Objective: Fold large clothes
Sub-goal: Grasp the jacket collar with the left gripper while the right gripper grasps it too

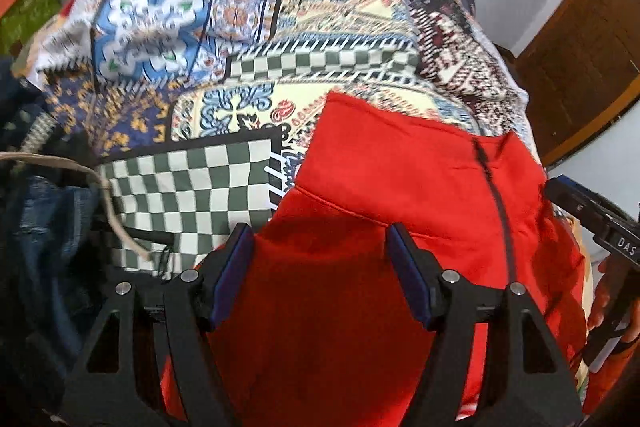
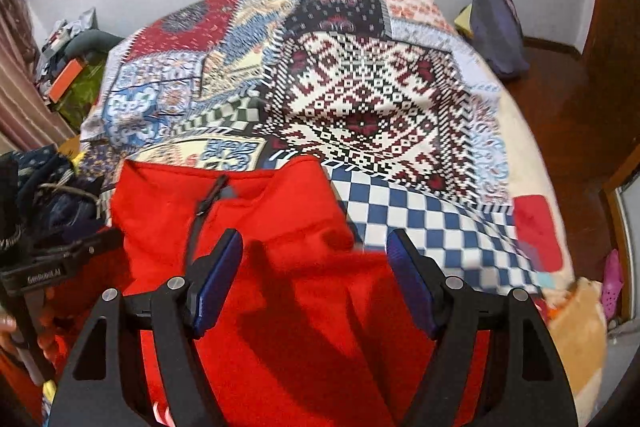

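A red zip-up garment (image 1: 400, 179) lies on a bed covered with a patchwork blanket (image 1: 248, 27). Its black zipper (image 1: 496, 195) runs down the right part in the left wrist view. My left gripper (image 1: 320, 239) is open and empty, hovering over the garment's near left part. In the right wrist view the red garment (image 2: 280, 227) lies with its collar end away from me and its zipper (image 2: 204, 207) at the left. My right gripper (image 2: 314, 247) is open and empty above the garment's right part. The right gripper's body (image 1: 608, 235) shows at the right edge of the left wrist view.
A pile of dark clothes and jeans (image 1: 44, 211) with a beige cord (image 1: 80, 171) lies at the bed's left. A blue bag (image 2: 498, 31) sits on the wooden floor at the far right. Clutter (image 2: 68, 75) stands by the far left wall. The bed's right edge (image 2: 540, 167) drops to the floor.
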`<state>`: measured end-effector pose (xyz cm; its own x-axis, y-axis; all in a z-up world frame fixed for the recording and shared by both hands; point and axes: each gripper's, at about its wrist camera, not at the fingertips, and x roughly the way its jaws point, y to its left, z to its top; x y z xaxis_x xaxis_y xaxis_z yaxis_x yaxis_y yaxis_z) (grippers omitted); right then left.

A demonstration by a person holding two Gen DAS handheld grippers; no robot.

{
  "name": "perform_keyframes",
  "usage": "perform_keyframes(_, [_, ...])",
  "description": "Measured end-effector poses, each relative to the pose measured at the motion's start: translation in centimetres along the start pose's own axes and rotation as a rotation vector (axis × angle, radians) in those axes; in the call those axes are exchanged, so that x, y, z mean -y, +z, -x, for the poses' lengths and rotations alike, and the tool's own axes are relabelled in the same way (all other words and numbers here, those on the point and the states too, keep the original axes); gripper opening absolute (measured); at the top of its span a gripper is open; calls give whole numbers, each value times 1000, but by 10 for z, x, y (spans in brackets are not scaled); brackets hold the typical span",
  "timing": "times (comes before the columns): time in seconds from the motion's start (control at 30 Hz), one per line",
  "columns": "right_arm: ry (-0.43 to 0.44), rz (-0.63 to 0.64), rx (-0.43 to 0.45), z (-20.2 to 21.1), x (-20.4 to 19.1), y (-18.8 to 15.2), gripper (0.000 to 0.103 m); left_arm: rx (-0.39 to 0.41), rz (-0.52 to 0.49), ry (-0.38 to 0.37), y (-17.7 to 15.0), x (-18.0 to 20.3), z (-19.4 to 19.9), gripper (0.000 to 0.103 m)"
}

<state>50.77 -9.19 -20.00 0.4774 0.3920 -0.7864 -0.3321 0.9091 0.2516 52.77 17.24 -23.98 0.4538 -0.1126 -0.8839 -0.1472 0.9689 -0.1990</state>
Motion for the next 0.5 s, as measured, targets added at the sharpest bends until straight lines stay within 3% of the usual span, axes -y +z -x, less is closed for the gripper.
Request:
perform_keyframes(0.1, [52,-72,-34,-21,8,0,71,17,56,-40,0,-8,-8,80])
perform_keyframes(0.17, [66,-101,-56,-32,9,-4,70,14,62,-73,0,-13,-12,81])
perform_keyframes(0.2, [68,-104,-49,-34,8,-6,69,12,78,-100,0,-17,-14,81])
perform_keyframes(0.23, [60,-96,-39,-34,6,-7,61,15,92,-119,1,-20,-15,81])
perform_keyframes(0.27, [58,-74,-26,-33,2,-9,45,23,98,-129,1,-21,-14,77])
perform_keyframes(0.33, [69,-69,-34,-33,-3,-10,30,52,79,-143,-1,-18,-10,62])
perform_keyframes(0.37, [88,-70,-44,-31,-4,-11,19,63,59,-147,-2,-14,-7,47])
perform_keyframes(0.4, [113,-78,-50,-30,-5,-12,15,71,29,-151,-3,-6,-3,28])
perform_keyframes(0.5, [119,-86,-40,-20,-4,-13,10,75,-41,-95,-5,12,4,9])
